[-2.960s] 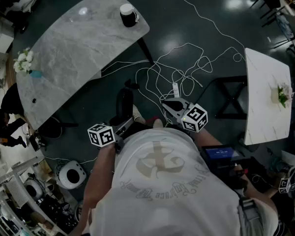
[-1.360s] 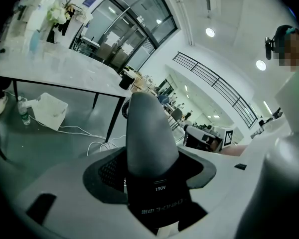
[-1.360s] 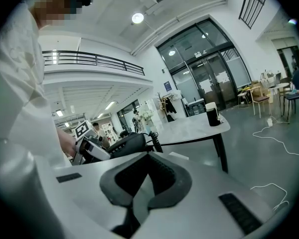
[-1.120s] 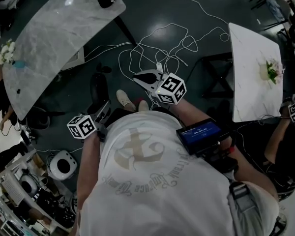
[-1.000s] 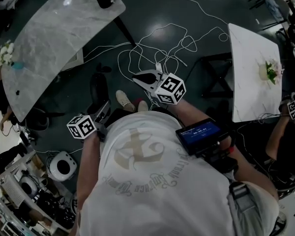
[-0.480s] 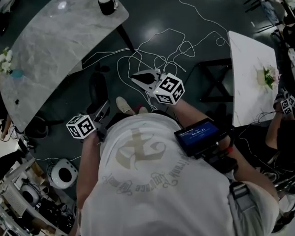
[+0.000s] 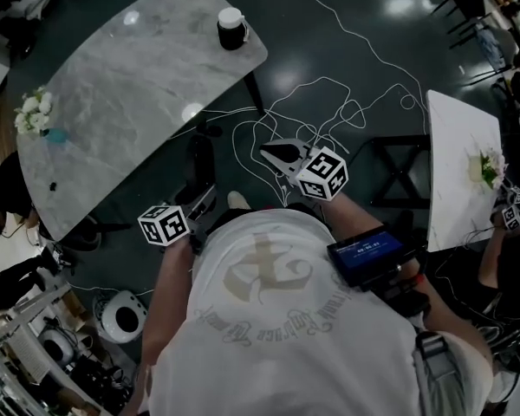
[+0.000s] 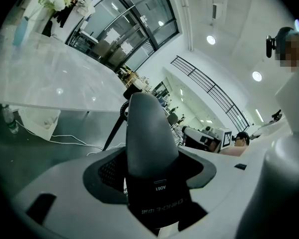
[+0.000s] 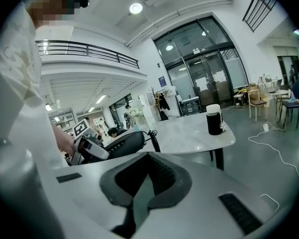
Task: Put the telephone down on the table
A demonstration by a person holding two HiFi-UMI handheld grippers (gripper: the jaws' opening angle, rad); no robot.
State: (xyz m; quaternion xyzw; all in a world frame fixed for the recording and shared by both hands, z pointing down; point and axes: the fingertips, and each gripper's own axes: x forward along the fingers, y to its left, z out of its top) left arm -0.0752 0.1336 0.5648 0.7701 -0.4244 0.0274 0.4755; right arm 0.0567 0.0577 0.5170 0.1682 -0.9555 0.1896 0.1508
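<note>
A dark grey telephone handset (image 8: 147, 133) fills the middle of the left gripper view, and my left gripper (image 7: 204, 196) is shut on it. From above, the handset (image 7: 201, 165) hangs over the dark floor, just off the near edge of the grey marble table (image 7: 130, 94). The right gripper view shows that same handset (image 9: 120, 144) with its coiled cord (image 9: 152, 136) in front of the table (image 9: 189, 133). My right gripper (image 7: 274, 152) is held out over the floor cables, shut and with nothing in it.
A black mug with a white lid (image 7: 231, 29) stands at the grey table's far end, and a small bunch of white flowers (image 7: 33, 111) at its left. White cables (image 7: 321, 111) loop across the floor. A white table (image 7: 458, 172) stands at the right, with another person's gripper (image 7: 510, 217) beside it.
The head view has shifted, so the grey table now lies nearer to both grippers. The left gripper still holds the handset; the right stays shut.
</note>
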